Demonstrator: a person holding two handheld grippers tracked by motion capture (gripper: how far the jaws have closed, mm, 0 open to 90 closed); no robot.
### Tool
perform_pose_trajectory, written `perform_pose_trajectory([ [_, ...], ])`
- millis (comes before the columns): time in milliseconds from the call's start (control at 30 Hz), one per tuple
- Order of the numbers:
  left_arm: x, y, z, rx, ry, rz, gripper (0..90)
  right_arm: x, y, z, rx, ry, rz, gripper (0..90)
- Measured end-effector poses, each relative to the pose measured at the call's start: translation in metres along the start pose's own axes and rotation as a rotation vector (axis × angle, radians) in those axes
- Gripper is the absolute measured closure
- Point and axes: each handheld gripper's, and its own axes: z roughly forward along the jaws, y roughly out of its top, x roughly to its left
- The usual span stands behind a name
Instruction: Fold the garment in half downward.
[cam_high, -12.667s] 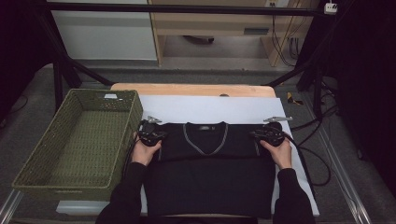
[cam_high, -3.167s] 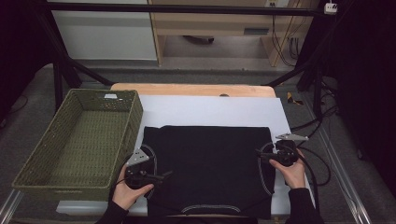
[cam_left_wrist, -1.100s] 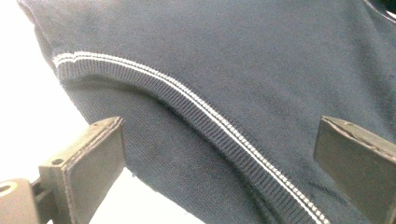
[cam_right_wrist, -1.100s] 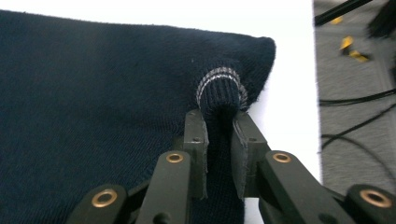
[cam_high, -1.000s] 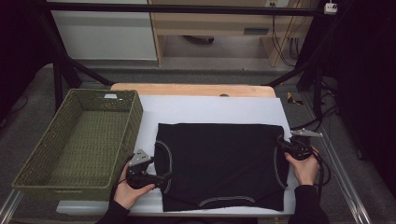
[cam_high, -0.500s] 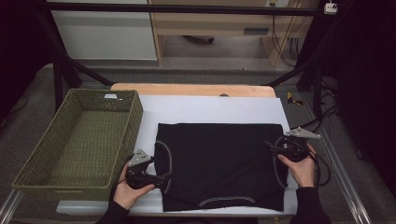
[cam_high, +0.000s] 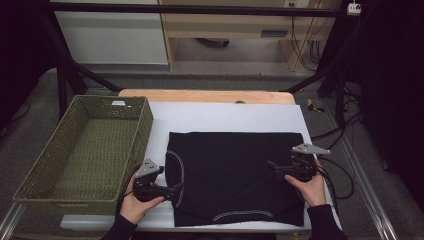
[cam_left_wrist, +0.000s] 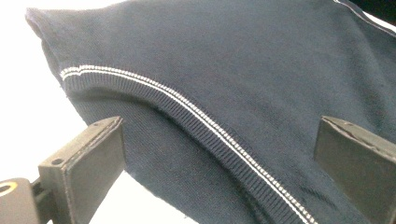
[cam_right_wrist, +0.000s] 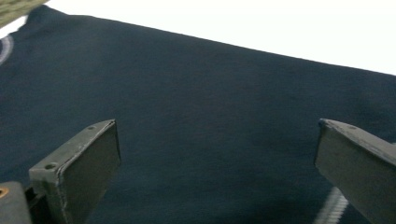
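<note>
A black knit garment (cam_high: 235, 170) with white striped trim lies folded flat on the white board (cam_high: 225, 117). My left gripper (cam_high: 175, 188) rests at its left edge, beside the trimmed cuff. In the left gripper view the left gripper (cam_left_wrist: 217, 126) stands open, and the garment's trimmed edge (cam_left_wrist: 196, 116) lies between the jaws without being pinched. My right gripper (cam_high: 273, 166) hovers over the garment's right part and points left. In the right gripper view the right gripper (cam_right_wrist: 215, 125) has just been opening its jaws, which stand wide apart above plain dark fabric (cam_right_wrist: 210, 93), gripping nothing.
A green wicker basket (cam_high: 85, 150) stands to the left of the board, close to my left hand. A wooden table edge (cam_high: 200, 93) runs along the back. Cables (cam_high: 342, 175) loop off the table's right side.
My right gripper let go of the garment's right edge, opened, and moved left over the fabric. The left gripper stayed where it was.
</note>
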Motion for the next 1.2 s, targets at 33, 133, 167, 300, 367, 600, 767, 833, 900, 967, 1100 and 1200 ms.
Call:
perform_pose_trajectory([
  [33,0.0,0.0,0.0,-0.001,0.0,-0.001,1.6,0.004,-0.001,0.0,-0.001,0.008,0.001,0.9],
  [133,0.0,0.001,0.0,-0.002,0.0,0.003,1.6,0.013,0.0,-0.002,-0.016,0.023,-0.012,0.8],
  [167,0.0,0.001,0.0,-0.002,0.0,0.005,1.6,0.017,0.001,-0.002,-0.021,0.031,-0.019,0.7],
  [300,0.0,0.002,0.0,-0.003,0.004,0.002,1.6,0.031,0.003,-0.003,-0.033,0.059,-0.04,0.7],
  [367,0.0,0.004,0.001,-0.001,0.007,0.005,1.6,0.037,0.004,-0.001,-0.038,0.08,-0.048,0.6],
  [600,0.0,0.011,-0.001,-0.017,0.015,0.007,1.6,0.057,0.003,0.002,-0.035,0.13,-0.059,0.6],
  [767,-0.001,0.016,0.0,-0.017,0.019,0.01,1.6,0.07,0.003,0.003,-0.033,0.16,-0.071,0.6],
  [833,-0.001,0.018,0.0,-0.016,0.021,0.008,1.5,0.074,0.002,0.005,-0.029,0.163,-0.077,0.6],
  [900,0.0,0.021,0.001,-0.019,0.021,0.007,1.5,0.078,0.001,0.005,-0.024,0.167,-0.077,0.6],
  [967,0.0,0.023,0.002,-0.02,0.023,0.002,1.5,0.082,0.0,0.006,-0.023,0.17,-0.08,0.6],
  [1100,0.001,0.026,0.006,-0.009,0.028,-0.001,1.5,0.088,-0.002,0.009,-0.019,0.181,-0.086,0.6],
  [1200,0.002,0.028,0.009,-0.003,0.031,0.0,1.5,0.089,-0.004,0.01,-0.008,0.182,-0.085,0.6],
])
